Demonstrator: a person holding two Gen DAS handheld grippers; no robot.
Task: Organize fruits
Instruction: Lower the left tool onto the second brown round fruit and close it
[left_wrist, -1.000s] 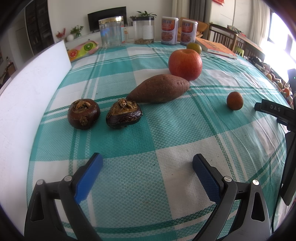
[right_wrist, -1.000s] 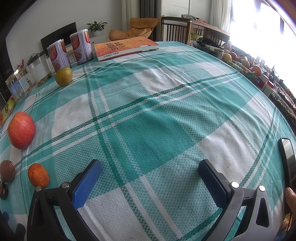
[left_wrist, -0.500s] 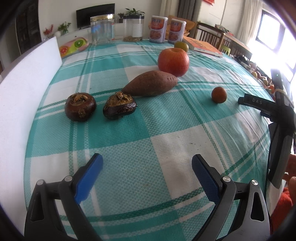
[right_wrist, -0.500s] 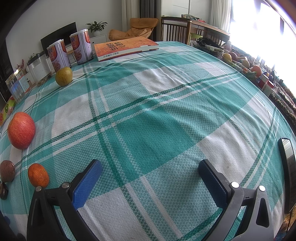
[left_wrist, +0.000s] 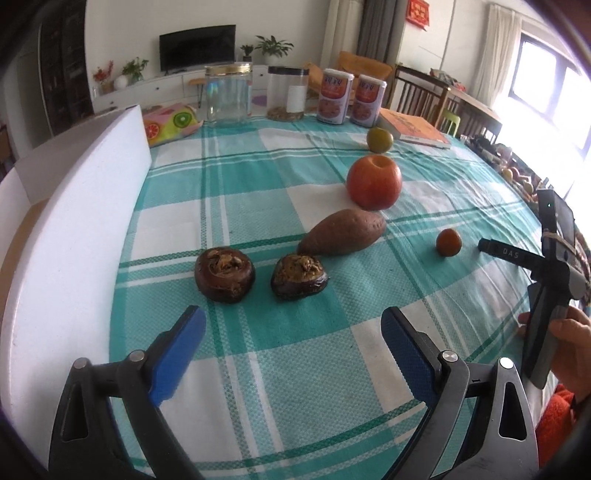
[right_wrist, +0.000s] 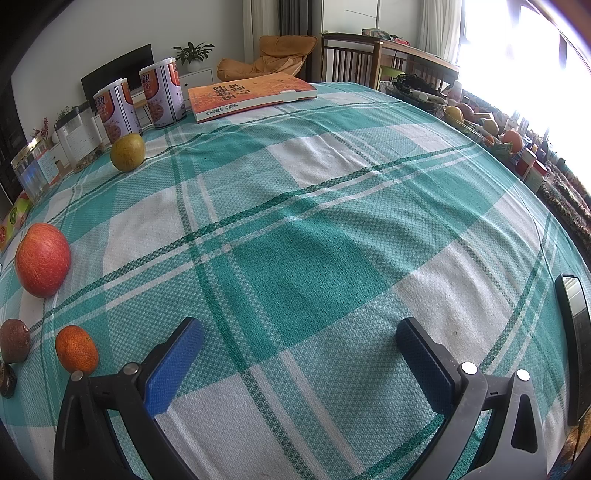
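In the left wrist view two dark brown water chestnuts (left_wrist: 224, 274) (left_wrist: 299, 277) lie just ahead of my open, empty left gripper (left_wrist: 291, 343). Behind them lie a sweet potato (left_wrist: 342, 232), a red apple (left_wrist: 373, 181), a green-yellow fruit (left_wrist: 379, 139) and a small orange (left_wrist: 448, 242). My right gripper (right_wrist: 299, 354) is open and empty over bare cloth; the apple (right_wrist: 42, 259), small orange (right_wrist: 76, 349) and green-yellow fruit (right_wrist: 127, 152) lie to its left. The right gripper's body shows in the left view (left_wrist: 550, 266), held by a hand.
A white foam board (left_wrist: 74, 229) stands along the table's left edge. Two glass jars (left_wrist: 228, 94), two cans (left_wrist: 334, 96) and an orange book (right_wrist: 251, 95) stand at the far side. A phone (right_wrist: 574, 332) lies at the right edge. Cluttered goods (right_wrist: 491, 129) lie beyond the table.
My left gripper has risen and tilted, so the fruits sit lower and nearer in its view. The right gripper's view is unchanged.
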